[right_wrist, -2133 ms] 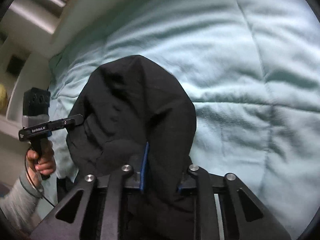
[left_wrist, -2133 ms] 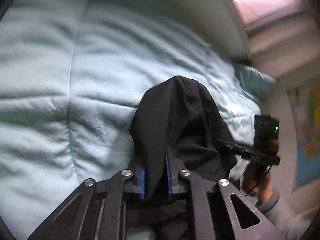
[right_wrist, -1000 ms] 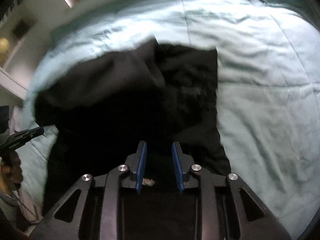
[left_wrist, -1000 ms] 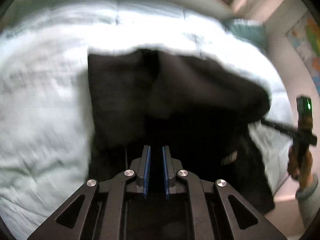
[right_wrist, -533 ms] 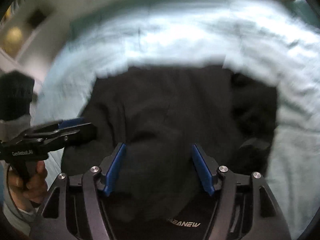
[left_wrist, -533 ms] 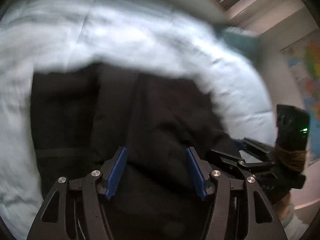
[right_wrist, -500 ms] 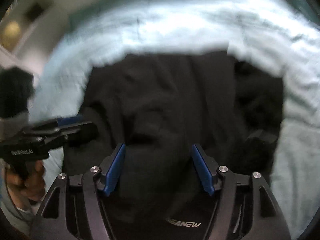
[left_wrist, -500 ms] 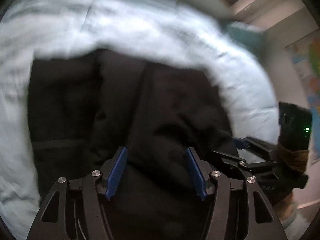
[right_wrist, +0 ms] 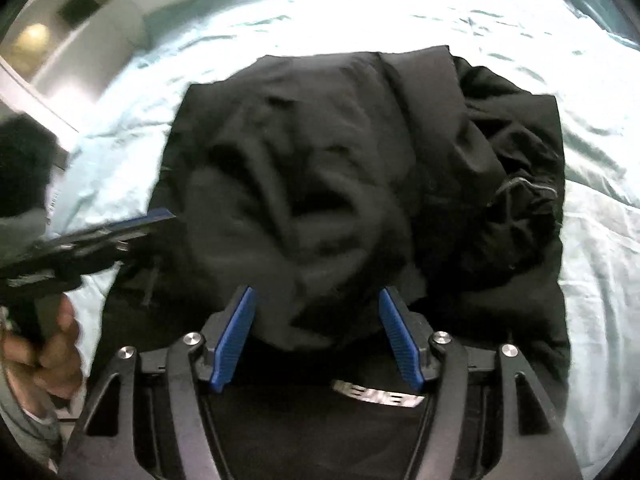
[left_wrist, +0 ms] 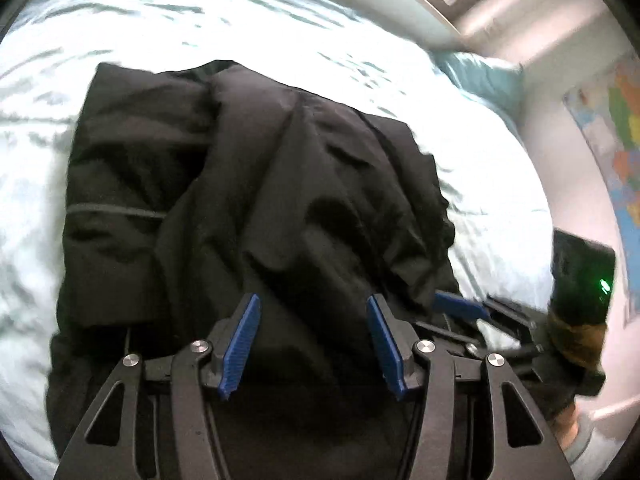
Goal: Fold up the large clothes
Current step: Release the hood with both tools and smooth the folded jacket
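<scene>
1. The black jacket [left_wrist: 256,184] lies in a rumpled, folded heap on the pale blue quilt [left_wrist: 240,28], filling the middle of both views.
2. The left gripper [left_wrist: 312,340] has just let go, its jaws closing a shade again; they stand apart above the cloth, pads clear of it. The right gripper [right_wrist: 316,336] also stands apart, gripping nothing.
3. Only the left view shows a coloured map [left_wrist: 612,128] at right and a teal pillow [left_wrist: 484,76].
4. Only the right view shows white lettering [right_wrist: 376,398] at bottom centre, cut off and unreadable.
5. The person's hand [right_wrist: 52,348] at lower left is blurred.
</scene>
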`<state>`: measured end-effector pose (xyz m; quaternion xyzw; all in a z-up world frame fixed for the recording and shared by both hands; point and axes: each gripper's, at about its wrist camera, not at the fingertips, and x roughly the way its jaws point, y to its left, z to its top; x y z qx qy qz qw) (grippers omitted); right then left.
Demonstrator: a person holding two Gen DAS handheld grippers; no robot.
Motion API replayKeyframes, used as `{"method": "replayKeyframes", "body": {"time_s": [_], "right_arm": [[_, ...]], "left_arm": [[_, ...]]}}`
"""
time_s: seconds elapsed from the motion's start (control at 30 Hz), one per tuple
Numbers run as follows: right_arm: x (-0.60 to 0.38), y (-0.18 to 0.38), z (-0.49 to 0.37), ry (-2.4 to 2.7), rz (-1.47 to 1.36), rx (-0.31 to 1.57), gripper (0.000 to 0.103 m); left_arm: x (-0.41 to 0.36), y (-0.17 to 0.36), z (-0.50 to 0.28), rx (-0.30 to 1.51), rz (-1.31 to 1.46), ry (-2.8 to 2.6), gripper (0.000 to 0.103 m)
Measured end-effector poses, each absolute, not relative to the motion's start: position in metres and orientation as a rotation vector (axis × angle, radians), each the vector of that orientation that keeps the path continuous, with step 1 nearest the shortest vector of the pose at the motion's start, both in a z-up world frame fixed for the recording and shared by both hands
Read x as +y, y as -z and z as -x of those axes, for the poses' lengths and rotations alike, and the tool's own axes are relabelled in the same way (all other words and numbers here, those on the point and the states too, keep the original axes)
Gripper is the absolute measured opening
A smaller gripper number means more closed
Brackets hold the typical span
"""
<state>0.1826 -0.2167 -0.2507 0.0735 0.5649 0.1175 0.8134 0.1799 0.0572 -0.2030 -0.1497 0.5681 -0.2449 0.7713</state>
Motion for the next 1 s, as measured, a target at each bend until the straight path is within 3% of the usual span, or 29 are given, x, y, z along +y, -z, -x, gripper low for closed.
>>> {"method": "replayKeyframes", "body": {"time_s": [0.17,0.23,0.67,1.0], "right_arm": [[-0.206,0.316,-0.205,-0.183,-0.117,1.353,0.063],[-0.21,0.32,-0.205,-0.18,-0.148,1.35,0.063],[-0.245,0.249,-0.118,-0.165,-0.217,1.297,0.064],[-0.302,0.225,-0.044,-0.076,-0.214,1.307,0.064]], "left_arm": [[0.048,0.259,-0.205,1.366,0.341,0.438,0.057],[0.039,0.257,-0.203,1.36,0.276,0.438,0.057],[0.055,0.17,-0.13,1.259,0.219,0.49,0.057],[0.121,0.15,-0.054,1.25,0.235,0.37,0.057]]}}
